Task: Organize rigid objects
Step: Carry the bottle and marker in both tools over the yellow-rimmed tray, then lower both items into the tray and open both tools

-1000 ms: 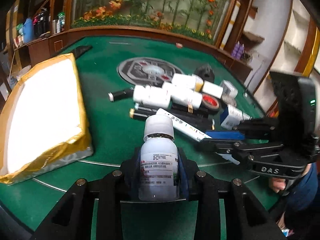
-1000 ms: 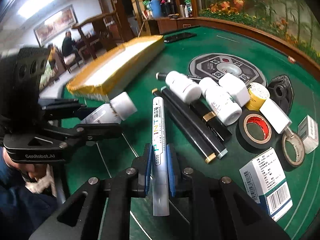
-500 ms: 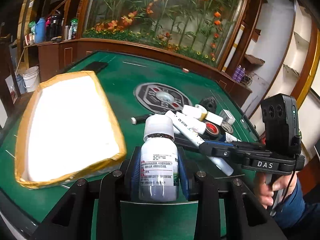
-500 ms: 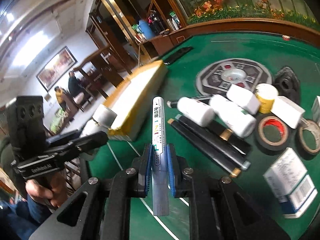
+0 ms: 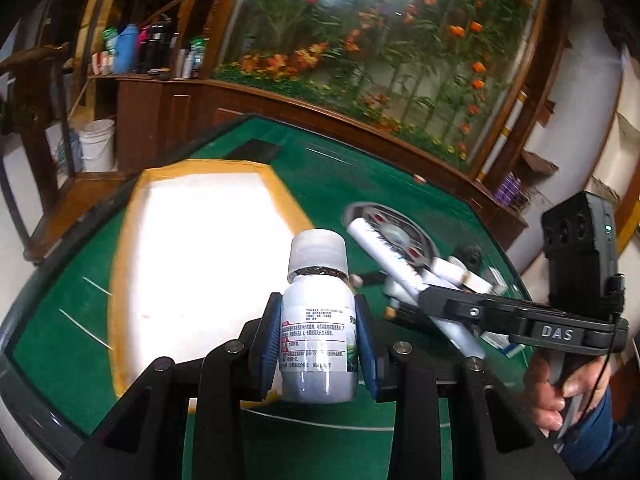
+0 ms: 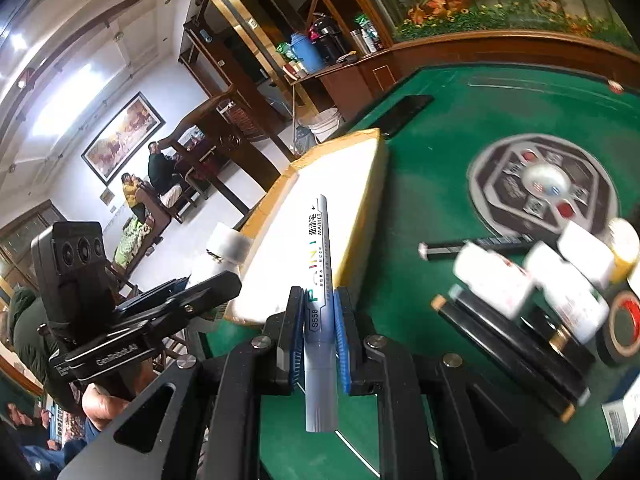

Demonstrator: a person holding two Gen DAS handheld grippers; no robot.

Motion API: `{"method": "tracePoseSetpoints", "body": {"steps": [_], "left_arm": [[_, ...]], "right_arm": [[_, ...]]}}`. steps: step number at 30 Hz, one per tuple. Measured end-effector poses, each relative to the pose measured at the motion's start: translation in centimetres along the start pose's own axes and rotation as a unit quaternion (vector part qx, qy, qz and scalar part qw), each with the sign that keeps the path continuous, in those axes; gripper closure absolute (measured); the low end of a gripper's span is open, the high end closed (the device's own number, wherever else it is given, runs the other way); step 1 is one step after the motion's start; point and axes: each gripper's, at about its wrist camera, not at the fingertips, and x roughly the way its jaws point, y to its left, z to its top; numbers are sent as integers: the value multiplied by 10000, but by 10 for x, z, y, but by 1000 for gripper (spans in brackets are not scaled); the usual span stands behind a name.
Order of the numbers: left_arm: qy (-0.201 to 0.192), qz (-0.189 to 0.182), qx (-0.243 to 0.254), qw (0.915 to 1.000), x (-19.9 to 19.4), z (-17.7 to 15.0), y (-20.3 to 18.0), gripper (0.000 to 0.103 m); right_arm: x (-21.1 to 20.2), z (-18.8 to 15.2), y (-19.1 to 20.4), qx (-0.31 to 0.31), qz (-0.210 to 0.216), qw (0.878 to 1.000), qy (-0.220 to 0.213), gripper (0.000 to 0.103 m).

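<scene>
Green table (image 5: pixel 360 168); yellow-edged tray (image 5: pixel 200 248) at its left edge. Left gripper (image 5: pixel 318 344) clamps a white bottle (image 5: pixel 318 320), right gripper (image 6: pixel 320 336) pinches a marker (image 6: pixel 320 280). Both aloft near tray. Carry step; next needs lowering, then release inside.

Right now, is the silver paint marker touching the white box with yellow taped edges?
Apart: the right wrist view shows the marker clamped in the right gripper, above the box.

Pile of bottles (image 6: pixel 560 280) – motion-blurred, labels unreadable.
</scene>
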Motion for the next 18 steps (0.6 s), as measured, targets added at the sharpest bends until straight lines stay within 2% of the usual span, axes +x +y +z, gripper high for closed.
{"method": "tracePoseSetpoints", "body": {"steps": [4, 10, 14, 18], "left_arm": [[56, 196, -190, 9996, 12, 15, 28, 67], [420, 603, -336, 9967, 60, 45, 57, 67], [647, 808, -553, 9931, 91, 53, 71, 67], [857, 846, -809, 9894, 116, 56, 80, 67]], "right_arm": [[22, 20, 17, -69, -89, 9999, 87, 89], [73, 60, 31, -108, -448, 9985, 287, 89], [111, 84, 27, 18, -718, 9963, 465, 89], [149, 104, 16, 126, -1095, 9916, 678, 89]]}}
